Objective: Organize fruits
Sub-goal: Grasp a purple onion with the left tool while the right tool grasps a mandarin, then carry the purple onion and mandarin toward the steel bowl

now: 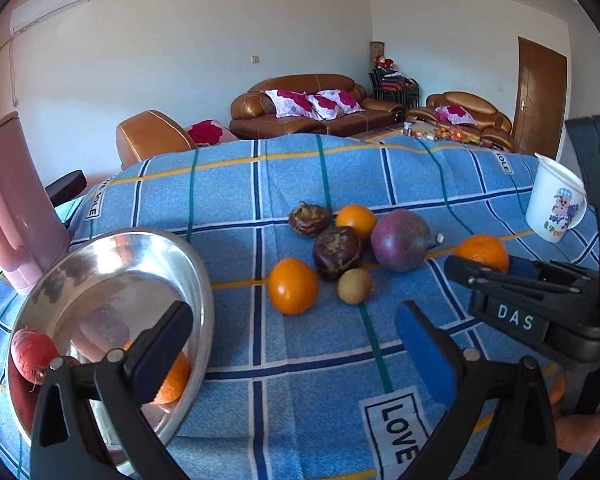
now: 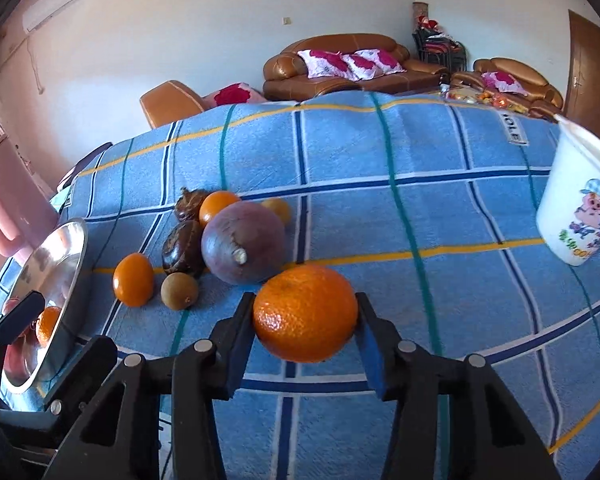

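Orange round tangerine (image 2: 305, 312) sits on the blue checked desk cloth (image 2: 380, 184), clenched between the right claw (image 2: 303, 334) pads, while the shiny steel bowl (image 2: 66, 256) lies leftward, beside the released left claw (image 1: 296, 344).

Bright, warm daylight fills both wrist views, glaring off the tilted steel bowl (image 1: 112, 280) and throwing soft shadows beside the fruit on the blue plaid cloth (image 1: 340, 184), while fisheye curvature bends the walls, black vignetting rounds the corners, and the far sofa (image 2: 340, 64) stays slightly soft.
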The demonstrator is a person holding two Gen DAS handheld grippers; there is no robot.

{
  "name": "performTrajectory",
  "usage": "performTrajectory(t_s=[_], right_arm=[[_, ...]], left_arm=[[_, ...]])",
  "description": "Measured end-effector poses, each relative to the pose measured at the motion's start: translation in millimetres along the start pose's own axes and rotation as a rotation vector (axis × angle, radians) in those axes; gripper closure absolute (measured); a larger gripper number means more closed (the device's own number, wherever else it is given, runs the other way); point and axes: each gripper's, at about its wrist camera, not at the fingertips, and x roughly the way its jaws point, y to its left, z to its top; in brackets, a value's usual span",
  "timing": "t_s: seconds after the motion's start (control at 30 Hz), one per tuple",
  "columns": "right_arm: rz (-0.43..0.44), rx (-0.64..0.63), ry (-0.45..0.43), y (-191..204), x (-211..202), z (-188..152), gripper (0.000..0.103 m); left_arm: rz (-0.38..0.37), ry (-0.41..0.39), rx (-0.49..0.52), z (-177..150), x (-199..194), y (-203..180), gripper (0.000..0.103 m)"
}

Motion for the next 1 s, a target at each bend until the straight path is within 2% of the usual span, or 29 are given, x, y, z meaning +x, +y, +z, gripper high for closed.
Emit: performTrajectory(t_s=[0.17,0.3,0.47,0.67,0.8,0.87,0.97,1.0], right_arm=[[-0.109,0.109,-0.092,-37,-16,9,0.054],[-0.159,0.171,-0.104,-55,-18,13,0.054],[-0.206,0.186,-0.148,-63,-26,20,0.053],[-0.209,0.178,-0.174,-66,-32,23,0.053],[-0.204,0.188,-0.164,-67,-29,23,0.053],[-0.199,0.193,-0.163,-68,-29,22,0.053],[-0.198,0.188,-0.159,-68,-28,21,0.053],[-0.199,0.184,-0.158,-67,-28,21,0.053]], left_arm=[[-0.012,0.006,0.043,16,17,-30,0.005],[-0.036,0.038,0.073,29,38,-58,0.013],[-0.009,0.069,0.142,41,61,-88,0.015],[0.015,0.111,0.174,52,85,-102,0.024],[-0.001,0.193,0.193,53,102,-108,0.029],[-0.009,0.188,0.171,55,101,-105,0.034],[0.005,0.177,0.153,57,97,-100,0.047],[-0.016,0.178,0.142,57,96,-98,0.047]])
